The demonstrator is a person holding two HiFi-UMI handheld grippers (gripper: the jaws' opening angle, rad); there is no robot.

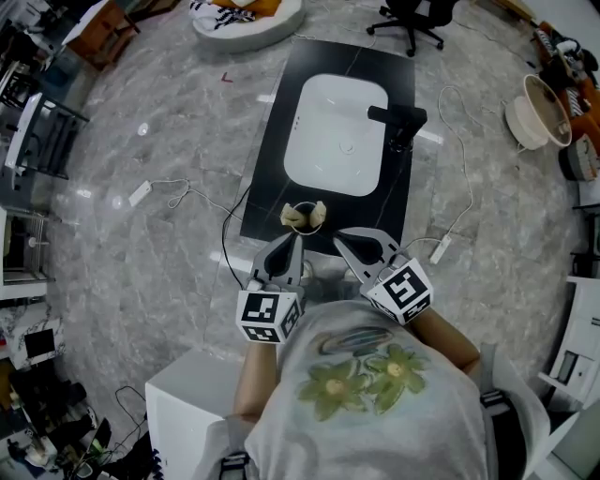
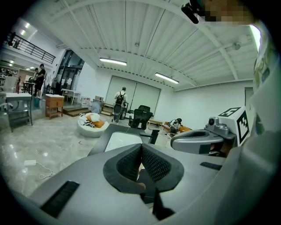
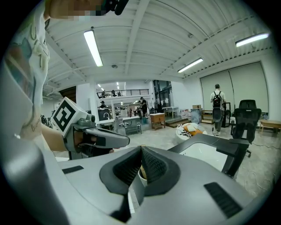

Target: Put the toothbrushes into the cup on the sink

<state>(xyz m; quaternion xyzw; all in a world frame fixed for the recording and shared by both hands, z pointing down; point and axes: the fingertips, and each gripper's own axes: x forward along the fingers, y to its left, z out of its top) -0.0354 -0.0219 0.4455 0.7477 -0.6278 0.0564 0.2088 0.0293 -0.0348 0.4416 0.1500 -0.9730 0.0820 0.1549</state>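
Note:
A black counter (image 1: 272,159) carries a white sink basin (image 1: 337,131) with a black faucet (image 1: 398,120). At its near edge stands a small cup (image 1: 303,217) with two cream-coloured pieces sticking out at the rim; whether they are toothbrushes I cannot tell. My left gripper (image 1: 292,240) hovers just short of the cup, jaws shut and empty. My right gripper (image 1: 340,237) is beside it, also shut with nothing held. In the left gripper view the pads (image 2: 141,149) meet. The right gripper view shows closed pads (image 3: 141,151) with the cup's white rim (image 3: 143,178) below them.
A black office chair (image 1: 412,19) and a round white cushion (image 1: 248,19) stand beyond the counter. Cables and a power strip (image 1: 139,194) lie on the grey floor at left. A white box (image 1: 187,394) sits beside the person. People stand far off in the hall.

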